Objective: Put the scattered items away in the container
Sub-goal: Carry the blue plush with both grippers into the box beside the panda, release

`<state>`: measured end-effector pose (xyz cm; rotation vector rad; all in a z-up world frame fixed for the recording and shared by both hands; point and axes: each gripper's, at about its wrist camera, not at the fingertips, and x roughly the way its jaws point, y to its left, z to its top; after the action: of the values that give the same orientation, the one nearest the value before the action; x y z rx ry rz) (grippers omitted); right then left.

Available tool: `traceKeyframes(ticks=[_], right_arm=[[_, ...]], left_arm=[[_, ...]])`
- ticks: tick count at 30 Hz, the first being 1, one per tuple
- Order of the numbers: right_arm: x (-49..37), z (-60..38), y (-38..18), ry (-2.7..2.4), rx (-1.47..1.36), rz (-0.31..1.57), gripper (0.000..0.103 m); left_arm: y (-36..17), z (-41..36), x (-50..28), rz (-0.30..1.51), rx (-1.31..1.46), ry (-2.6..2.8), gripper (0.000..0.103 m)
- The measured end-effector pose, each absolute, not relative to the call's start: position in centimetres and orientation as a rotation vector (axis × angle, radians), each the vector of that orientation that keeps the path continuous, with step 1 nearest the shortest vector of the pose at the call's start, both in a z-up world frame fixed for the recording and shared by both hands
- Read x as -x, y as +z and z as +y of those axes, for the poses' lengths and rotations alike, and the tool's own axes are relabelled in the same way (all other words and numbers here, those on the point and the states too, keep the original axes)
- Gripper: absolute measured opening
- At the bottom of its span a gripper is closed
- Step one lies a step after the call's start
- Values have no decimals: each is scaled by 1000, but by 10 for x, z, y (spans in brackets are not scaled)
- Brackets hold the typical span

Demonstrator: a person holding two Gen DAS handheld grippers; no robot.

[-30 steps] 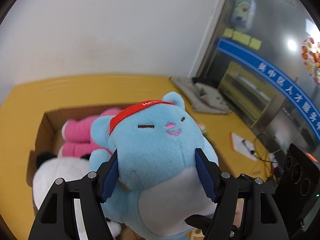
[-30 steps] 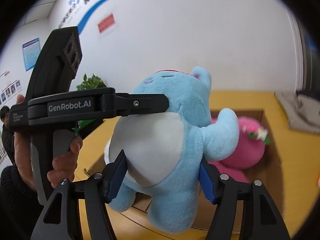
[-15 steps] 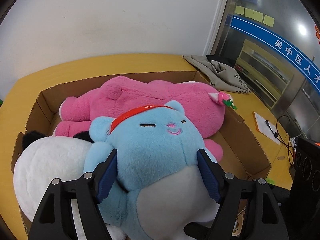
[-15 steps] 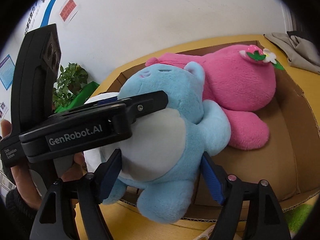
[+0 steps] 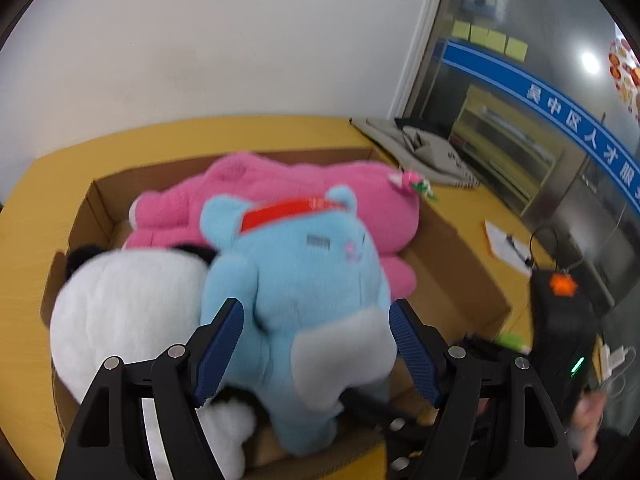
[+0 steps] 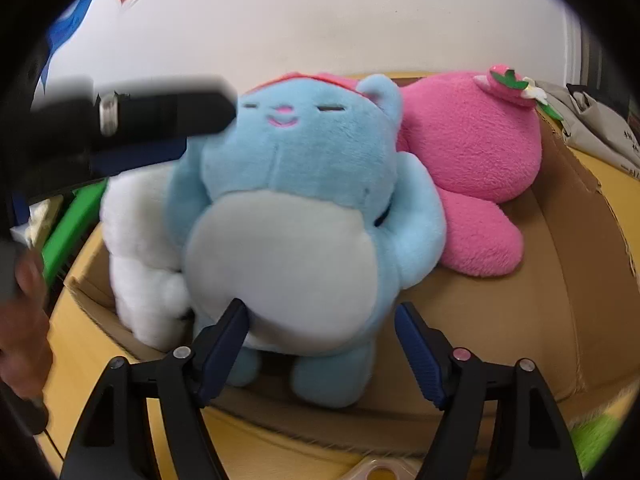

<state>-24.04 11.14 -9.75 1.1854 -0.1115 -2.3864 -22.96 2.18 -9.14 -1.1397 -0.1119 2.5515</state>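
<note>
A blue plush cat with a red headband [image 5: 304, 280] [image 6: 296, 208] sits in the cardboard box [image 5: 460, 280] [image 6: 568, 280], leaning on a white plush [image 5: 128, 312] [image 6: 140, 248] and a pink plush [image 5: 280, 188] [image 6: 472, 148]. My left gripper [image 5: 316, 352] is open, its pads apart from the cat's sides. My right gripper [image 6: 322, 354] is open at the cat's belly and feet, with gaps beside both pads. The left gripper's body crosses the right wrist view at upper left [image 6: 132, 116].
The box stands on a yellow table [image 5: 48, 208] [image 6: 100, 360] against a white wall. A grey bag [image 5: 424, 152] [image 6: 592, 128] lies beyond the box. Paper with a pen [image 5: 508, 244] and cables lie at the right. Green items [image 6: 68, 228] sit at the left.
The blue cat went down into the box between the white and pink plushes. Both grippers opened, let go of it and drew back slightly.
</note>
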Motion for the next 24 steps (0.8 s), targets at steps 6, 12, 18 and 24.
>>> traceKeyframes(ticks=[6, 12, 18, 24], right_arm=[[229, 110, -94, -2437, -1198, -15, 78], [202, 110, -89, -2450, -1216, 61, 78], [161, 114, -94, -2448, -1213, 68, 78], [127, 128, -81, -2464, -1184, 16, 83]], left_arm=[[-126, 11, 205, -57, 1256, 2548, 79], [-141, -10, 177, -207, 1307, 2523, 67], [-142, -2, 135, -171, 1312, 2515, 67], [-120, 2, 96, -132, 1263, 2574, 82]])
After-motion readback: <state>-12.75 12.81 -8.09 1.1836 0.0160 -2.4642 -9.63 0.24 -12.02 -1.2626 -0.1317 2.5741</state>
